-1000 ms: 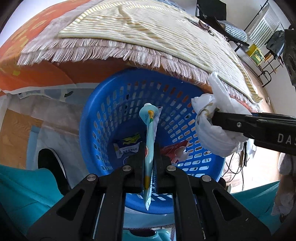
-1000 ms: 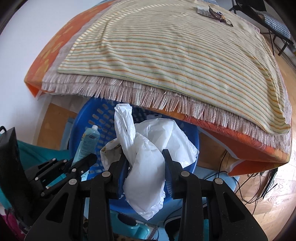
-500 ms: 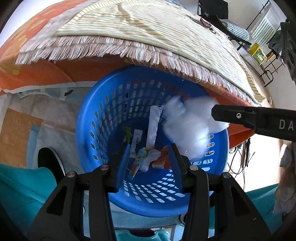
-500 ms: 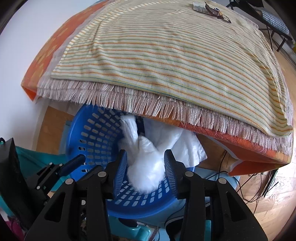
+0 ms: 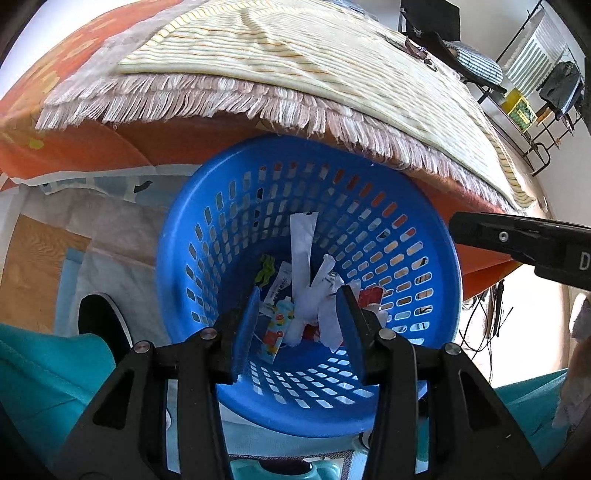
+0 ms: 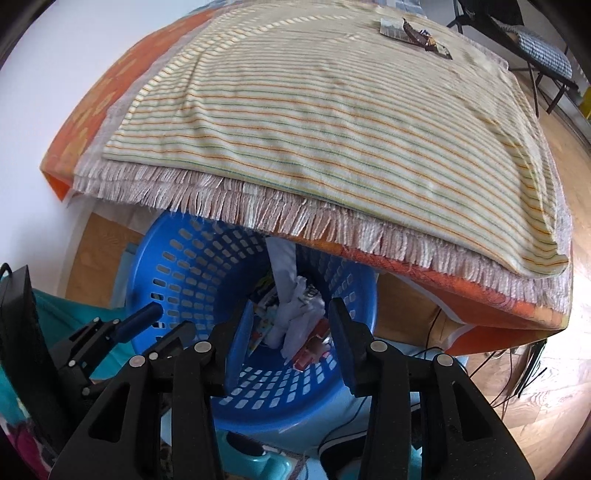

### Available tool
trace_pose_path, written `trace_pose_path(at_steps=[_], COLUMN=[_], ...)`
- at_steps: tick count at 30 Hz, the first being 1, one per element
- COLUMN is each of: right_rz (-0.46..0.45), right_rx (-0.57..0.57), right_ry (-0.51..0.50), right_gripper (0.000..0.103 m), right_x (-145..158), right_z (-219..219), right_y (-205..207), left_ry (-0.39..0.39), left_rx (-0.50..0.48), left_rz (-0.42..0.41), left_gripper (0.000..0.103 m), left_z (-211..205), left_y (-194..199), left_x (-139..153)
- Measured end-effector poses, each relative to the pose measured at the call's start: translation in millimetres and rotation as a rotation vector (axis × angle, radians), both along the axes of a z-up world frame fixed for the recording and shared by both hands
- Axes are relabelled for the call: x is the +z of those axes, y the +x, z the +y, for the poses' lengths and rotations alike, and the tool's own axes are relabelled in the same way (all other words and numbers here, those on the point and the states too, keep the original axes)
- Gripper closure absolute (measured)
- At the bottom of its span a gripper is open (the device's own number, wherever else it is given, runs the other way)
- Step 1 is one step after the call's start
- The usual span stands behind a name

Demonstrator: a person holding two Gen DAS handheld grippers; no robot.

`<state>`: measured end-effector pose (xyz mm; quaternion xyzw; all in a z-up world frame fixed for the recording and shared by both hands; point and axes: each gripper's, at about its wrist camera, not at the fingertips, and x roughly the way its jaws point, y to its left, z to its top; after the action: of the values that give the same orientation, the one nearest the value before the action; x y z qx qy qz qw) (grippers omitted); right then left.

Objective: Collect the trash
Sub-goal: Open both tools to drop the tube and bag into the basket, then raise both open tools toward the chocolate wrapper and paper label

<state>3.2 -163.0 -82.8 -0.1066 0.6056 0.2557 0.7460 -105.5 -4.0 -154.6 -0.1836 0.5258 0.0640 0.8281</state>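
Right gripper [image 6: 291, 332] jaws apart above blue basket [image 6: 184, 269] of trash [image 6: 295, 317], fringed striped blanket [image 6: 332, 122] overhanging

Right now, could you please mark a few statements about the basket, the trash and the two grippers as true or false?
1. The left gripper holds a tube. False: its jaws stand open with nothing between them.
2. The white plastic bag lies inside the blue basket. True.
3. The right gripper is shut on the bag. False: it is open and empty above the basket.
4. Wrappers lie on the striped blanket at its far end. True.
5. The basket stands on top of the bed. False: it sits below the blanket's fringed edge.
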Motion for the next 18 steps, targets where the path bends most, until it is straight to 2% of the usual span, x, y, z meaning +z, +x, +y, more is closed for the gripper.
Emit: trace_pose_path(at_steps=[7, 10, 18], right_rz=[-0.016, -0.041, -0.092], right_rx=[-0.016, -0.014, -0.043], right_ry=[0.014, 0.014, 0.062], right_gripper=[0.062, 0.062, 0.062], right_x=[10.9, 18.5, 44.4], right_z=[-11.8, -15.8, -35.6], right_y=[-0.7, -2.2, -2.2], left_ry=[-0.003, -0.005, -0.026], left_rx=[-0.002, -0.005, -0.013], left_rz=[-0.012, -0.027, -0.071], left_gripper=[0.059, 0.048, 0.048], left_z=[-2.8, -5.2, -10.8], left_y=[1.7, 2.0, 4.0], left_x=[5.1, 10.4, 33.7])
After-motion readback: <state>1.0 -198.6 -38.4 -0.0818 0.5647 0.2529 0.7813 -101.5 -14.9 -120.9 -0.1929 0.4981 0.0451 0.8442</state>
